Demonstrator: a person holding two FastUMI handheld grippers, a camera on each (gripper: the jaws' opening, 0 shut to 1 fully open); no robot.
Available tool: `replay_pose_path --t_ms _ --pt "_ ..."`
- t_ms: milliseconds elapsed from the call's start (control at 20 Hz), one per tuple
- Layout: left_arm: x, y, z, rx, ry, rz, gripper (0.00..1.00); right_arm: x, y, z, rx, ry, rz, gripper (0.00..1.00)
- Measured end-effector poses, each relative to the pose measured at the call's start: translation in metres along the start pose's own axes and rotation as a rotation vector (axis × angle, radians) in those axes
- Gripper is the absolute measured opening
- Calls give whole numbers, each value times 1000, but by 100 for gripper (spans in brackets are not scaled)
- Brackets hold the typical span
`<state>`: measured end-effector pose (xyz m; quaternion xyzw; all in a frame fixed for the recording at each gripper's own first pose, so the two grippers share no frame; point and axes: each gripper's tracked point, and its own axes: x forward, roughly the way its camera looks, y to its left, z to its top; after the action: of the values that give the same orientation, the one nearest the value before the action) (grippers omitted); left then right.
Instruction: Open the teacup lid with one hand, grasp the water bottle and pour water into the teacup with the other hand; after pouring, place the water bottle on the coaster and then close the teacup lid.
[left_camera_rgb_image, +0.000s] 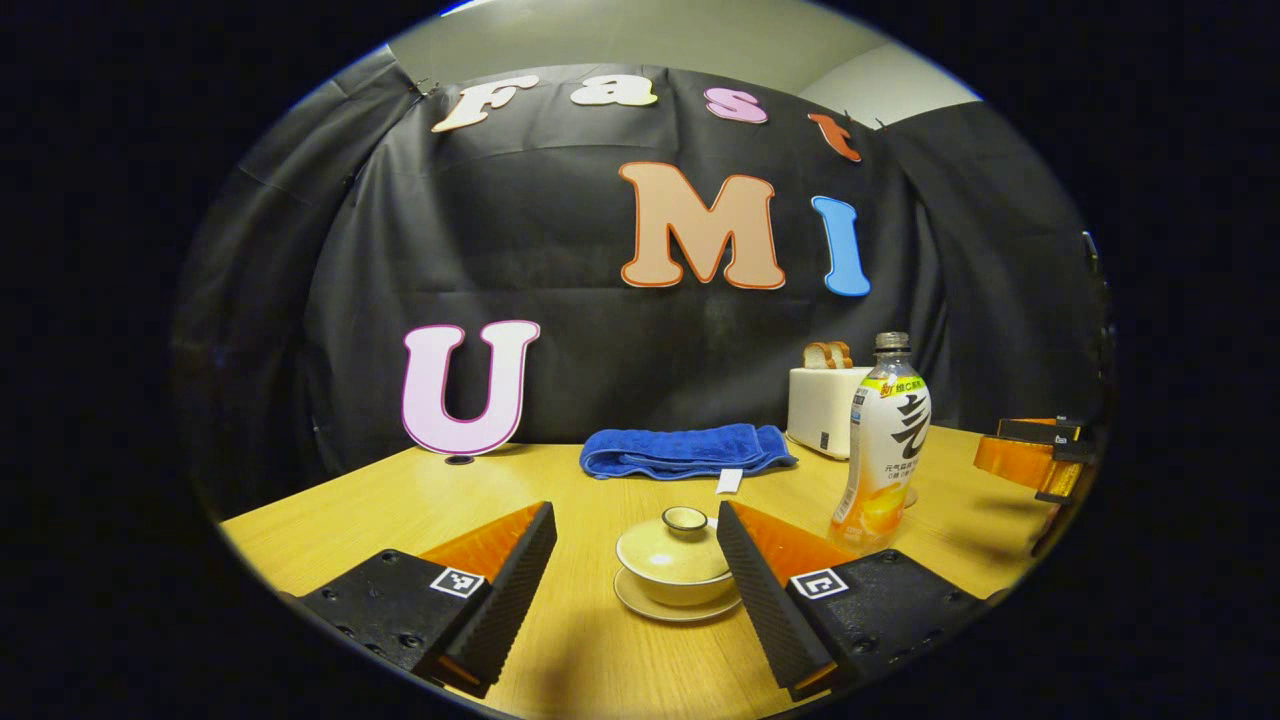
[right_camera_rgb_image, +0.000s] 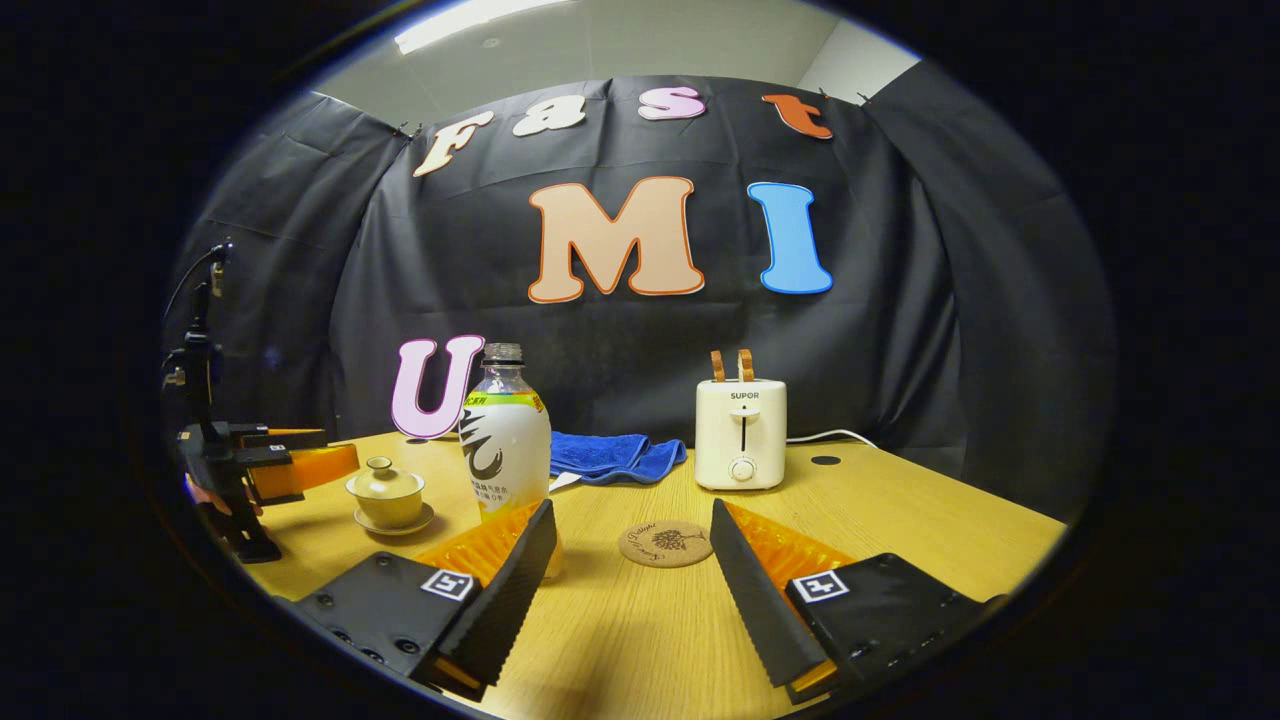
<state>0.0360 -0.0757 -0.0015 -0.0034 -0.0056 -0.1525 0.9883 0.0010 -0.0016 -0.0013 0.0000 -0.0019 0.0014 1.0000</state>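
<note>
A cream teacup (left_camera_rgb_image: 676, 565) with its lid (left_camera_rgb_image: 684, 530) on sits on a saucer, straight ahead between the open fingers of my left gripper (left_camera_rgb_image: 636, 560), which has not closed on it. The water bottle (left_camera_rgb_image: 884, 448) stands upright to the cup's right. In the right gripper view the bottle (right_camera_rgb_image: 506, 440) stands just beyond the left finger of my open right gripper (right_camera_rgb_image: 632, 560), untouched. The round cork coaster (right_camera_rgb_image: 666, 543) lies ahead between those fingers. The teacup (right_camera_rgb_image: 388, 495) is farther left, with the left gripper (right_camera_rgb_image: 290, 460) beside it.
A folded blue towel (left_camera_rgb_image: 686, 450) lies behind the cup. A white toaster (right_camera_rgb_image: 741, 432) with bread slices stands at the back, its cord trailing right. The wooden table (right_camera_rgb_image: 900, 520) ends at the booth's wall behind.
</note>
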Motion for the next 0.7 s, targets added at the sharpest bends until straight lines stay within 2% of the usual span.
replay_pose_path --t_ms 100,300,550,650,700 --pt "7 -6 -1 1 0 -28 89 1 0 0 0 0 0 98" --pt "21 -16 -1 5 10 -77 89 1 1 0 0 0 4 98" --pt "34 -27 -15 29 84 -131 86 1 1 0 0 0 7 98" --pt "38 -29 -17 44 106 -131 77 1 1 1 0 0 7 98" --pt "40 -29 -20 53 117 -129 68 1 0 0 0 0 7 94"
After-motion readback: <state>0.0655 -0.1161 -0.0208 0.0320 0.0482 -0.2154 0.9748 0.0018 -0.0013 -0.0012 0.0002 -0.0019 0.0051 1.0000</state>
